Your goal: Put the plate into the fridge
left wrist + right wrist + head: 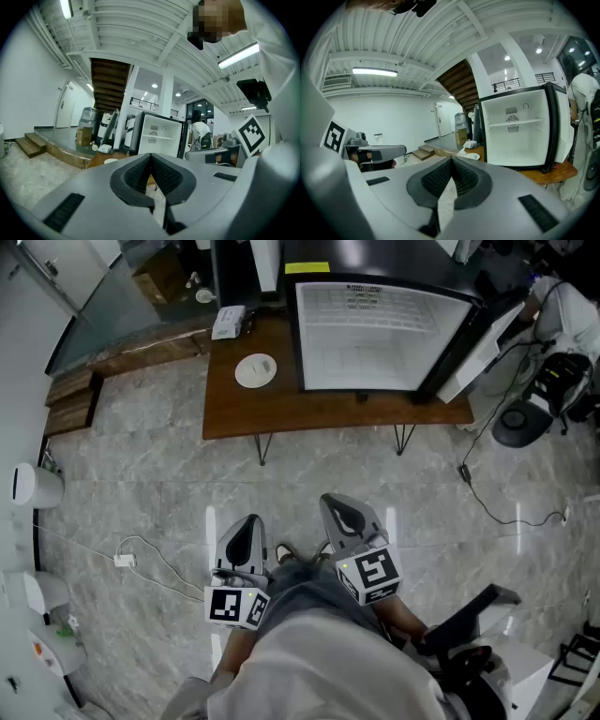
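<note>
**White plate, brown wood, grey marble**

The plate (255, 370) is white on a brown wooden surface (281, 413). The fridge (375, 334) is white inside and black-framed. The floor (141, 484) is grey, veined marble. The left gripper (247, 521) and right gripper (336, 502) are grey with black textured fingers (136, 177).

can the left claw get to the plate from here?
Probably not yet: the left claw, shut and empty, is back by the person, with floor between it and the table holding the plate. Nothing blocks the way; stepping closer should do.
</note>
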`<state>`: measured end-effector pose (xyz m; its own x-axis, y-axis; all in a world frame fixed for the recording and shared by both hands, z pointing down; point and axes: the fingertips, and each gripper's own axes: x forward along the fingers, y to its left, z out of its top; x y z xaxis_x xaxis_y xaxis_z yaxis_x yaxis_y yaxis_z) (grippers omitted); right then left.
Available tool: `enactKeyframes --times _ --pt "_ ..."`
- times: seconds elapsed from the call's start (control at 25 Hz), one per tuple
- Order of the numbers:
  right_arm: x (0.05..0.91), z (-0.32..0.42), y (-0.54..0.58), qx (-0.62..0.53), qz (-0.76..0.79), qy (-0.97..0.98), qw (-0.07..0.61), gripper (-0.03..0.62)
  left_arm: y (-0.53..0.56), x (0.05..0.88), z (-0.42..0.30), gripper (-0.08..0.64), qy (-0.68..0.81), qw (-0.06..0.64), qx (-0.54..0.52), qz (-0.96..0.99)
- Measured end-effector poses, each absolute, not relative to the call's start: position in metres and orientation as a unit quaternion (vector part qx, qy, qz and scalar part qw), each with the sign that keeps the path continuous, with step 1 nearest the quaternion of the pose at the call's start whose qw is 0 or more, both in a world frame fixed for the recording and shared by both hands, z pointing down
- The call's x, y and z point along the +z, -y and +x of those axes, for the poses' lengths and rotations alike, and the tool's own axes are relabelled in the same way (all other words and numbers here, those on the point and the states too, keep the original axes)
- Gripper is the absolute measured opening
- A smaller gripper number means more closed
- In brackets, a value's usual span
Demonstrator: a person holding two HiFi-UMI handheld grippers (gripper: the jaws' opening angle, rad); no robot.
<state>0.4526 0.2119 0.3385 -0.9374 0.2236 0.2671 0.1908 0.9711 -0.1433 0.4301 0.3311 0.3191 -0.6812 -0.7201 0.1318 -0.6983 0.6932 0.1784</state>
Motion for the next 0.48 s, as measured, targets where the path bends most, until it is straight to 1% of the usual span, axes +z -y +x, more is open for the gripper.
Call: enactKeyframes --times 0.48 --pt "0.364 0.434 -0.204 0.068 -0.111 0.980 0.153 0.015 -0.329 0.345 0.416 0.019 0.917 0.114 -0.053 0.378"
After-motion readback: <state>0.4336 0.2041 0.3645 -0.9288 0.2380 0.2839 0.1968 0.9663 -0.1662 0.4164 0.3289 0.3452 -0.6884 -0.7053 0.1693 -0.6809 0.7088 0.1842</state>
